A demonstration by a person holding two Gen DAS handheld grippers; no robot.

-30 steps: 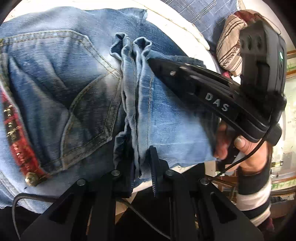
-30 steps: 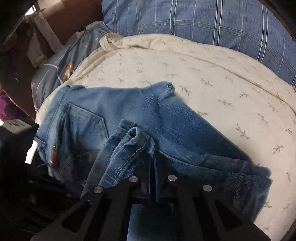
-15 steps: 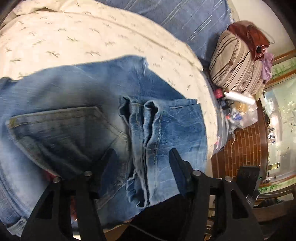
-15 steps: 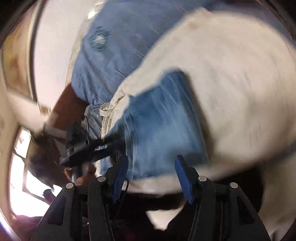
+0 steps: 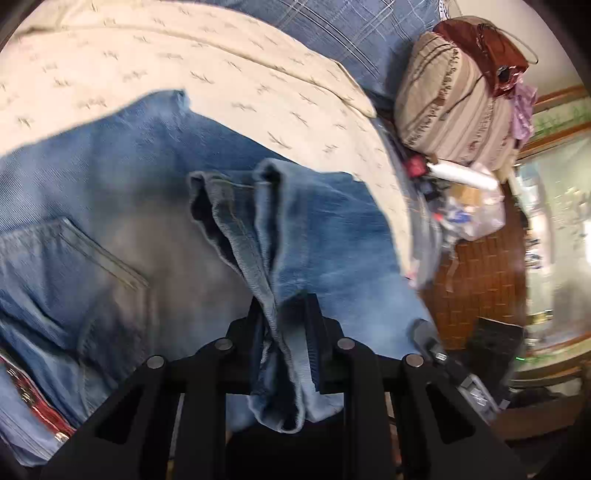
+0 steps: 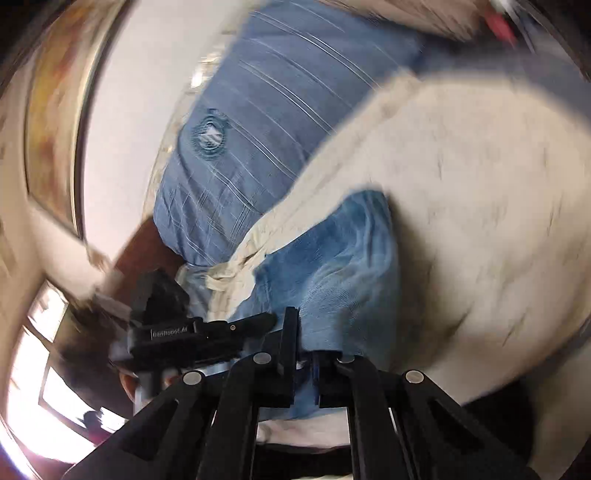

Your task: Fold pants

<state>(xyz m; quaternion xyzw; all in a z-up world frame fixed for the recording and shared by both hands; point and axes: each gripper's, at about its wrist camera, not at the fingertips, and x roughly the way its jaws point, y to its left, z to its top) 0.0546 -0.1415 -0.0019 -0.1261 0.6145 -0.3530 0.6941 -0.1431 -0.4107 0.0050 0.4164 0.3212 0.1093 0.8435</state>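
Denim fills the foreground of both wrist views. In the left wrist view the left gripper [image 5: 282,325] is closing its jaws on the bunched hems of the jeans [image 5: 129,206], the pads squeezing a thick roll of cuff that spills out below them. A second ago these jaws were clamped on the same hems; half a second ago they stood spread above them, so this looks like a re-grip, slightly higher on the cloth. In the right wrist view the right gripper [image 6: 304,354] has its jaws pressed together on a fold edge of the jeans; it too let go and took hold again, and its view has rolled sharply, so the picture is blurred.

The jeans lie on the cream bedspread [image 5: 221,74], folded once, with a back pocket [image 5: 74,266] on the left side of that view. Beyond lie a blue plaid pillow [image 5: 351,33] and, off the bed's edge, a striped bundle [image 5: 454,110]. With both jaws holding again, the next fold seems ready to start.
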